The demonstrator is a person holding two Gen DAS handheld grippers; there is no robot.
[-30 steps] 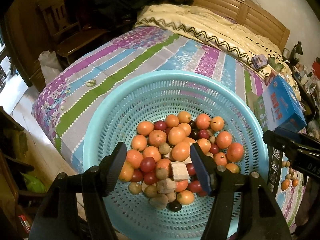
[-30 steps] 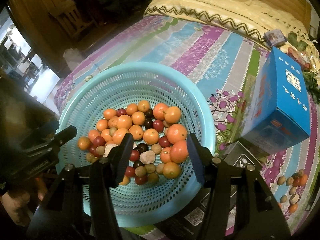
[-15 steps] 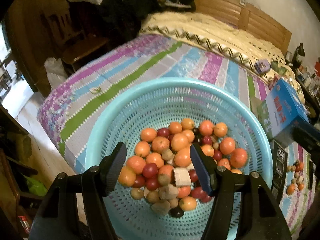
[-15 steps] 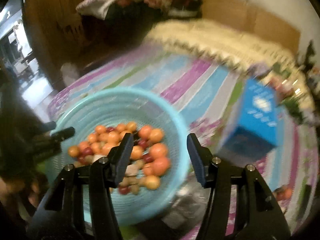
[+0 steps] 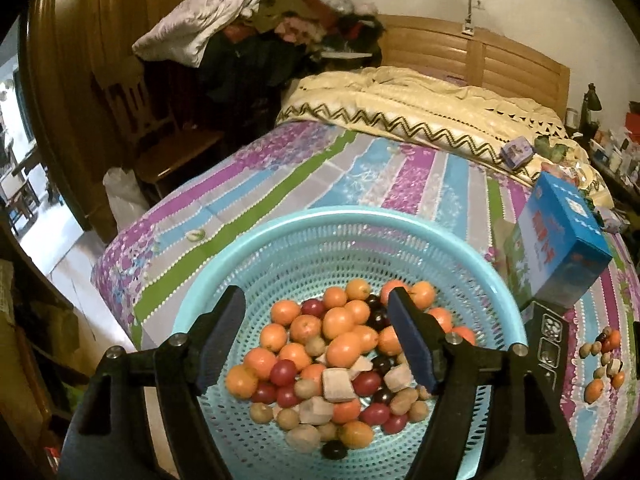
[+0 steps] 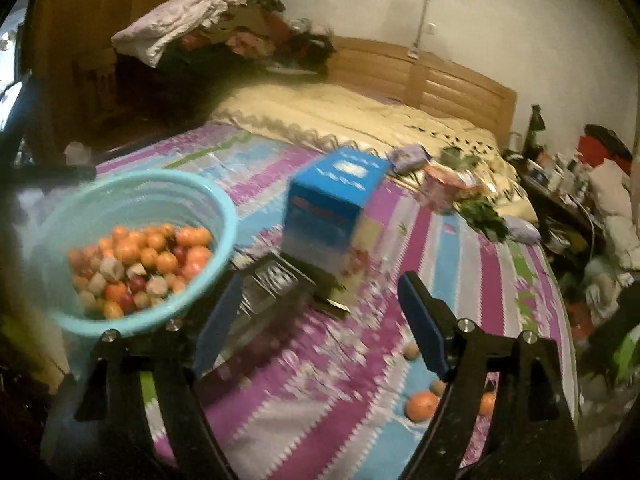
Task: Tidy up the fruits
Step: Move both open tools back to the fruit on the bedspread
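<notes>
A turquoise perforated basket sits on the striped bedspread and holds a pile of mixed fruit: orange, dark red, brown and pale pieces. My left gripper is open and empty, above the pile. In the right wrist view the basket lies at the left. My right gripper is open and empty over the bedspread. Several loose fruits lie on the bed by its right finger; they also show in the left wrist view.
A blue box stands right of the basket, also in the right wrist view. A dark tray-like object lies between basket and box. A cream blanket and wooden headboard are behind. Clutter fills the right side.
My right gripper has swung right, away from the basket, toward the bedspread and the loose fruits. My left gripper has pulled back and tilted up a little. Both stay open.
</notes>
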